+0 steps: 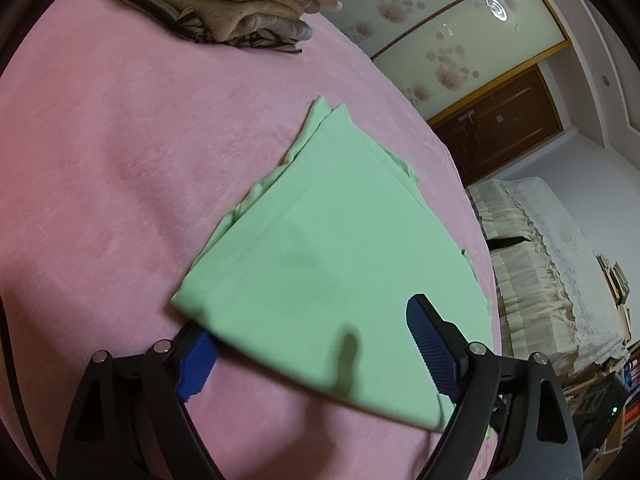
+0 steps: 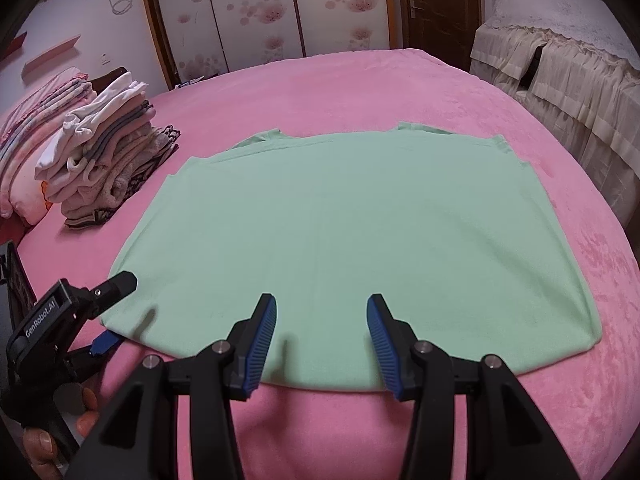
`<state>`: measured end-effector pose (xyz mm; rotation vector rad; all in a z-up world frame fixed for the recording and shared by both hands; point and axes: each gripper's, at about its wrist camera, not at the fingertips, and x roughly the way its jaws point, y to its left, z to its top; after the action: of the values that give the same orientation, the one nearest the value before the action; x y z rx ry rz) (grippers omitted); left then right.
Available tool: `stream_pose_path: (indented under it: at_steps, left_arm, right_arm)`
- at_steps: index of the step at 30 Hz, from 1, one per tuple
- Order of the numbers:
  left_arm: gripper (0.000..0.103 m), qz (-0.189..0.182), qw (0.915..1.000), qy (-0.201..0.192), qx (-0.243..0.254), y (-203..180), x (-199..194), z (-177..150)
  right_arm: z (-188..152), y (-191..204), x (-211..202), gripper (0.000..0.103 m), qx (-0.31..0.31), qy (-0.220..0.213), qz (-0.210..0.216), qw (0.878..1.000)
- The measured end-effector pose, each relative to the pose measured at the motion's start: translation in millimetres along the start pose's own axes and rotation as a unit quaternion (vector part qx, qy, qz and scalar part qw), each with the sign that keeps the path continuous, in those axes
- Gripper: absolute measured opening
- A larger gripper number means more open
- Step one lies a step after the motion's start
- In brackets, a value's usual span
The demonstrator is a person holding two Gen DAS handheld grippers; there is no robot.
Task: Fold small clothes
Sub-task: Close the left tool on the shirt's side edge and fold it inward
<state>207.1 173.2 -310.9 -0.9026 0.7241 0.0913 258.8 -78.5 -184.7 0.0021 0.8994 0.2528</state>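
Note:
A light green garment [image 2: 352,232] lies flat and folded on the pink bed cover [image 2: 360,80]; it also shows in the left wrist view [image 1: 328,248]. My left gripper [image 1: 316,332] is open at the garment's near left corner: one blue pad [image 1: 198,360] is tucked under the cloth edge, the other [image 1: 430,344] is above the cloth. This gripper shows in the right wrist view [image 2: 108,308] too. My right gripper [image 2: 322,316] is open and empty, with its fingertips over the garment's near edge.
A stack of folded clothes [image 2: 104,148] sits at the bed's far left, also seen in the left wrist view [image 1: 240,4]. A pillow [image 2: 28,132] lies beyond it. A cream-covered sofa [image 2: 560,60] stands past the bed's right side. Wardrobe doors [image 2: 260,12] are behind.

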Motion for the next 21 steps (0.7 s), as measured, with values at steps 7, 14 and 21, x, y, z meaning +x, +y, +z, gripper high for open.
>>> stream_pose_path:
  at_steps: [7,14,21]
  left_arm:
    - [0.044,-0.007,0.9998,-0.006,-0.018,0.6,4.2,12.1]
    - [0.007,0.042,0.9985,0.002,0.034,-16.0,7.7,13.9]
    - [0.006,0.055,0.9864,-0.052,0.146,-83.8,-10.9,11.8]
  right_arm:
    - [13.4,-3.1,20.2,0.038,-0.009,0.004,-0.009,1.000]
    - [23.8,-1.7,39.4,0.018,-0.021,0.005,-0.013,1.000]
    - [24.3,8.1,64.8,0.017,-0.049,0.029,-0.010,0.998]
